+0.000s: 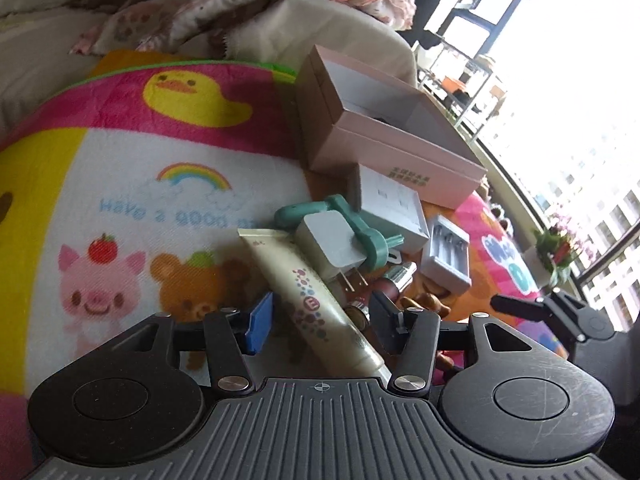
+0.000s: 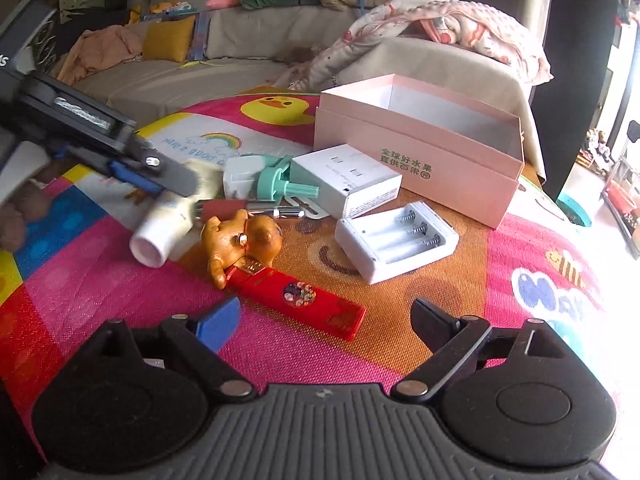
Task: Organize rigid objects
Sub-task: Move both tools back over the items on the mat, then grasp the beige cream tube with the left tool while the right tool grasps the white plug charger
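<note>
I see a beige sofa point(image 2: 224, 68) under a crumpled floral blanket point(image 2: 440, 28), with bright daylight entering through large windows point(image 1: 580, 92).

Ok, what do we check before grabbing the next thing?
1. Box open on top: ok.
2. Tube lies between the left gripper fingers: ok.
3. Left pads pressing the tube: not ok, gaps show on both sides.
4. Plug clear of the tube: cannot tell, it sits right against it.
5. Right gripper open and empty: ok.
</note>
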